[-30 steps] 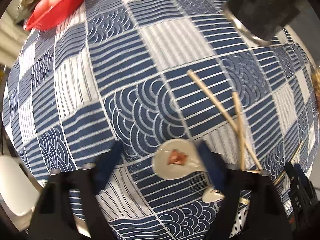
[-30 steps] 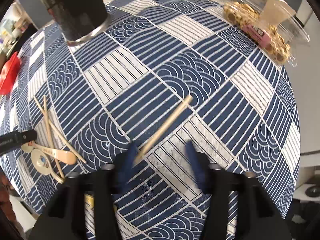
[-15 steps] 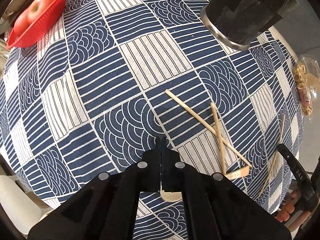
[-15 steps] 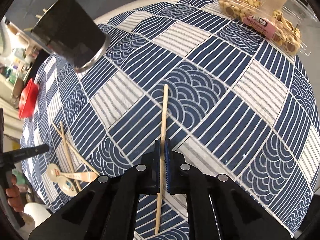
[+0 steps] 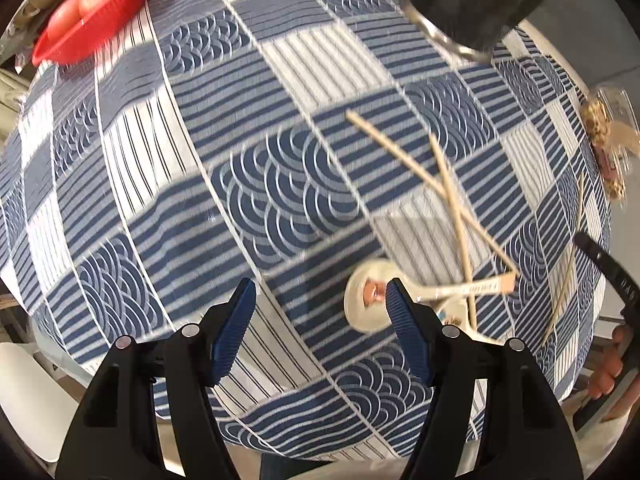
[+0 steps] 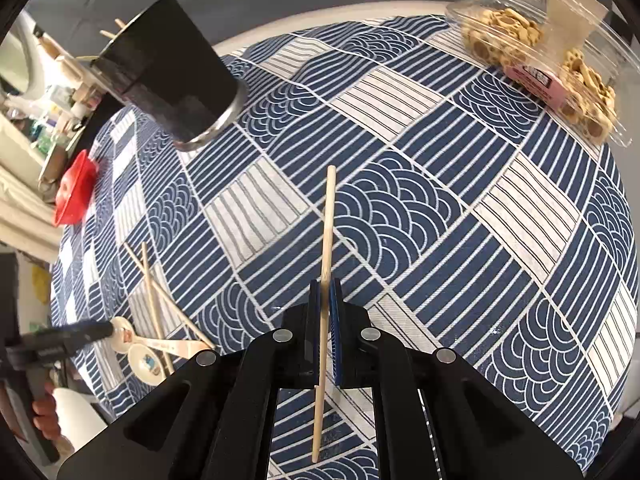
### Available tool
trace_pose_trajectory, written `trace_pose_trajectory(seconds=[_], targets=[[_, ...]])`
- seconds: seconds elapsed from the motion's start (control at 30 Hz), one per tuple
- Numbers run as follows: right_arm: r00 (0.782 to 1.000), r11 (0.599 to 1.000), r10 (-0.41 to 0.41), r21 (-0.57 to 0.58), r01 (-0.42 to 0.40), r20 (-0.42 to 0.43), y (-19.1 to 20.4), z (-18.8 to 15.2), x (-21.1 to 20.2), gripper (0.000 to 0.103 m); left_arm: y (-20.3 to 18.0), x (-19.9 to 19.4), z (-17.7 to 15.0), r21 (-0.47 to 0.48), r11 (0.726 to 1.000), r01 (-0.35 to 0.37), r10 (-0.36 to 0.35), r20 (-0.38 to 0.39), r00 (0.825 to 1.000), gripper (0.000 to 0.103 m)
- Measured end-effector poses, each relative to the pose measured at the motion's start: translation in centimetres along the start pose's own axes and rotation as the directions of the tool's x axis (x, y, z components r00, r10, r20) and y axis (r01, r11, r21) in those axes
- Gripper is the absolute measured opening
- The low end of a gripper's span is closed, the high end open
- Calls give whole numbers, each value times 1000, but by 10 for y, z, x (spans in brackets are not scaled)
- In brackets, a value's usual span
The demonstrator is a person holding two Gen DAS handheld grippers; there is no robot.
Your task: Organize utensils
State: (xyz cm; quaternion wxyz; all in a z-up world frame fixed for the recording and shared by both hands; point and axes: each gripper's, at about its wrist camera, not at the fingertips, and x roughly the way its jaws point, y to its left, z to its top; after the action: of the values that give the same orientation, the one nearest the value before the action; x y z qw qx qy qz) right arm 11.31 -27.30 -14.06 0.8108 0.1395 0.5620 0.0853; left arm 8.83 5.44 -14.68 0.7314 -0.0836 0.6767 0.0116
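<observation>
While the right gripper (image 6: 325, 300) pinches a pale, slender wooden chopstick (image 6: 327, 236) tight between its blue ribbed pads, lifted over the quilted blue-and-white tablecloth (image 6: 460, 220), the left gripper (image 5: 320, 304) is opening wide over nothing, one finger just beside a glossy white ceramic spoon (image 5: 368, 300). Two more chopsticks (image 5: 452, 200) lie crossed nearby; a black cylindrical holder (image 6: 168, 76) stands beyond.

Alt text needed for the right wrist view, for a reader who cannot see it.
The right gripper is shut on a chopstick above a blue-and-white patterned tablecloth. A dark utensil holder stands at upper left, a clear snack box at upper right. At lower left, two spoons and crossed chopsticks lie beside the left gripper.
</observation>
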Motion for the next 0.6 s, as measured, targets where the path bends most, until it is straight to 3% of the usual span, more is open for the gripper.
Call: trace_pose_trajectory(seconds=[0.1, 0.2, 0.3, 0.4, 0.6], targets=[[1000, 1000, 5, -13, -5, 2, 1, 0, -2, 4, -3, 8, -7, -8, 1000, 18, -18, -16, 1000, 66], [1000, 1000, 12, -13, -12, 0, 1, -1, -3, 4, -5, 11, -6, 6, 999, 40, -40, -9, 999, 53], [1000, 1000, 13, -19, -13, -1, 1, -2, -3, 4, -17, 15, -1, 49, 995, 90, -89, -22, 996, 11], [1000, 1000, 15, -16, -15, 1, -1, -2, -4, 4, -33, 14, 4, 107, 990, 92, -91, -17, 996, 8], [999, 999, 29, -14, -29, 28, -3, 3, -13, 4, -33, -5, 15, 131, 988, 81, -83, 15, 996, 6]])
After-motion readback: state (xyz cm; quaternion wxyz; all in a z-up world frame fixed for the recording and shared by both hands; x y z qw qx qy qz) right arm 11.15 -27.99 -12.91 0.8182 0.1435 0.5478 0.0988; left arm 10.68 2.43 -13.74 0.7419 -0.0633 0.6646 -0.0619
